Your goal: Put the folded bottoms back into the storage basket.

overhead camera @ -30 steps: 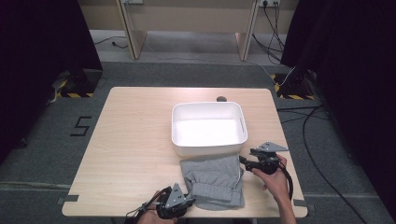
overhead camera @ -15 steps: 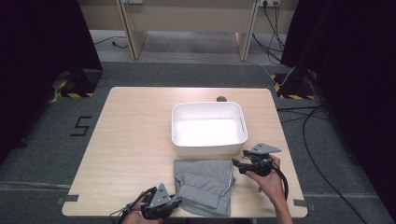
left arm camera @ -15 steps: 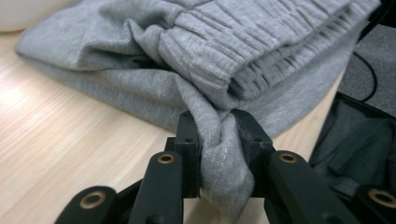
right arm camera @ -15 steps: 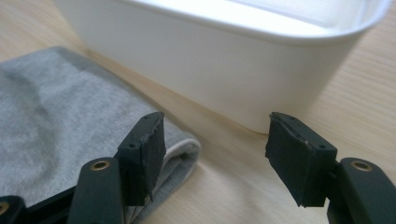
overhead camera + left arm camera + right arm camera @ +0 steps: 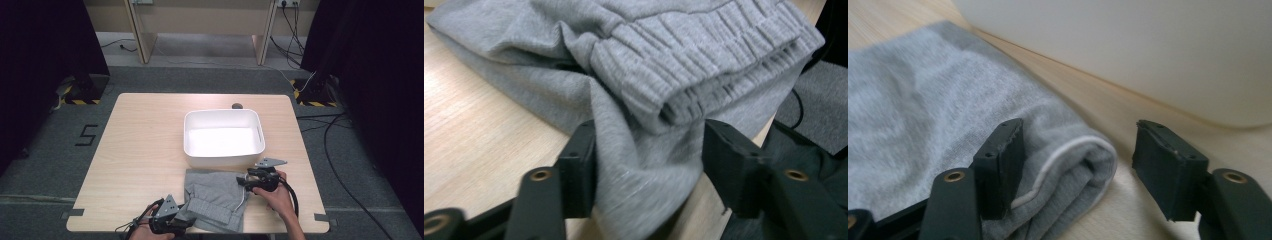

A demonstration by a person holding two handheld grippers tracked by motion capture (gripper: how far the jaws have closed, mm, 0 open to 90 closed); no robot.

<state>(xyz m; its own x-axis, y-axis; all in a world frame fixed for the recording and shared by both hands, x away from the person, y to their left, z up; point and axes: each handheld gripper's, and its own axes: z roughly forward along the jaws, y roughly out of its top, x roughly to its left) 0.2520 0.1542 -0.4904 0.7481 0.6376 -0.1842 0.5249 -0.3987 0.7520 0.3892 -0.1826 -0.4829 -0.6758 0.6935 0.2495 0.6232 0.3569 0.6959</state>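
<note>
A grey knit garment (image 5: 215, 197) with a ribbed elastic waistband (image 5: 674, 60) lies folded near the table's front edge, just in front of the white bin (image 5: 222, 161). My left gripper (image 5: 186, 219) is at its front left corner. Its jaws have just been opening, and a fold of the grey cloth lies loose between them (image 5: 651, 132). My right gripper (image 5: 241, 181) is at the garment's right edge, open. The rolled corner with its white cord (image 5: 1063, 155) sits between its jaws (image 5: 1079, 129) without being pinched.
The white bin (image 5: 1148, 45) is empty and stands close behind the right gripper. The wooden table (image 5: 140, 150) has bare room to the left. The front edge is right under the left hand, and cables trail from both grippers.
The left gripper pulled back to the left along the front edge, drawing the garment's corner with it. The right gripper slid left and nearer, up to the garment's right edge.
</note>
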